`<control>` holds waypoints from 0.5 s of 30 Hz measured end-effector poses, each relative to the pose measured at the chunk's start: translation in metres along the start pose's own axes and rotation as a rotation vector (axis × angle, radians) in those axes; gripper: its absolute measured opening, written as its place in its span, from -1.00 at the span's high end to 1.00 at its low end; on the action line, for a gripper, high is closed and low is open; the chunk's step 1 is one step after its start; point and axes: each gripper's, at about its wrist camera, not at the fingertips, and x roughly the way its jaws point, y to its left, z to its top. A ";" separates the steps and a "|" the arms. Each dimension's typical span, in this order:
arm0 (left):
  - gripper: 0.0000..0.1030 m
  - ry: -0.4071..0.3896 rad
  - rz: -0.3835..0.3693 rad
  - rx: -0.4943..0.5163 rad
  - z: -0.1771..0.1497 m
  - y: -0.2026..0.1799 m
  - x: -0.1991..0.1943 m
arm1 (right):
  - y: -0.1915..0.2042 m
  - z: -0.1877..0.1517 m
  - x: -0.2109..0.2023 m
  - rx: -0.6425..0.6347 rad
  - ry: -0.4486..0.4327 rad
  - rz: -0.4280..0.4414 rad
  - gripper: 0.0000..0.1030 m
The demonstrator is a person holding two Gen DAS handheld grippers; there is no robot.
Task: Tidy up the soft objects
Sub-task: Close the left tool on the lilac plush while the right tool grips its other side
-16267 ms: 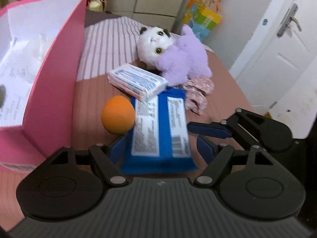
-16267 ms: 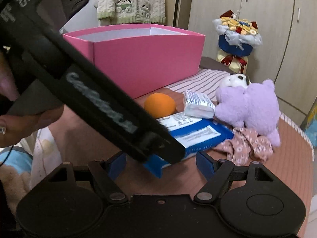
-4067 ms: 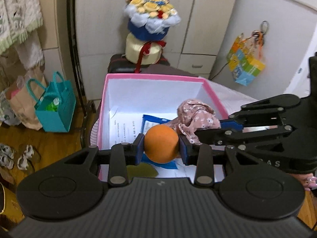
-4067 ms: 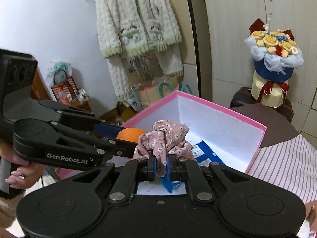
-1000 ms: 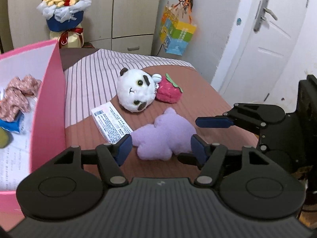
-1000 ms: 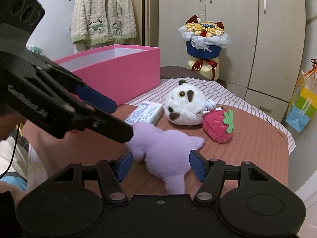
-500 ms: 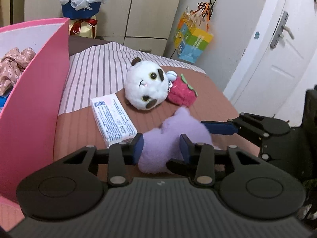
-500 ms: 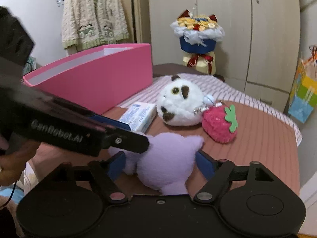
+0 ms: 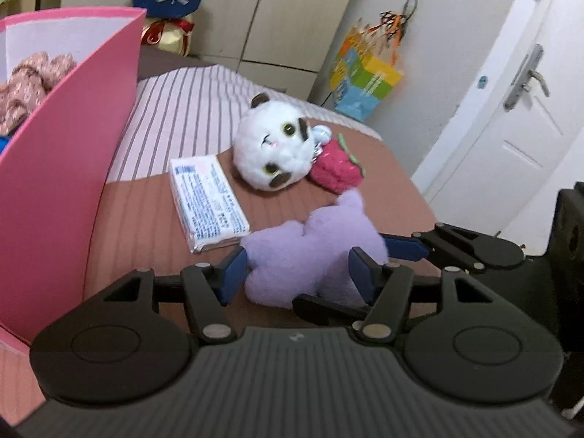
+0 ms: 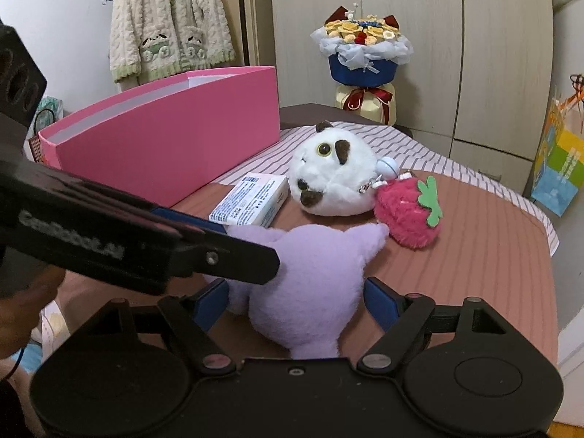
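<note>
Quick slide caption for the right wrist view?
Both open tongs, left and right, straddle the purple plush beside the pink box.

Left gripper (image 9: pixel 298 273) straddles the purple plush toy (image 9: pixel 310 255) on the brown cloth; its jaws have just been opening, blue pads beside the plush. Right gripper (image 9: pixel 401 248) reaches in from the right. Tissue pack (image 9: pixel 208 202), panda plush head (image 9: pixel 273 153) and strawberry plush (image 9: pixel 337 171) lie beyond. Pink box (image 9: pixel 73 153) at left holds floral fabric (image 9: pixel 29 84).

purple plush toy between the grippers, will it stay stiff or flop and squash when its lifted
The purple plush toy looks fluffy and stuffed, so it will probably squash under the pads and sag at its loose ends. It seems light for its bulk. Its fuzzy pile should resist slipping, and lying flat on the brown cover it is unlikely to roll.
</note>
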 end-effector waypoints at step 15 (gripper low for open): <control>0.02 -0.009 -0.040 0.043 -0.008 -0.012 -0.004 | 0.008 -0.007 -0.002 -0.004 0.026 -0.053 -0.52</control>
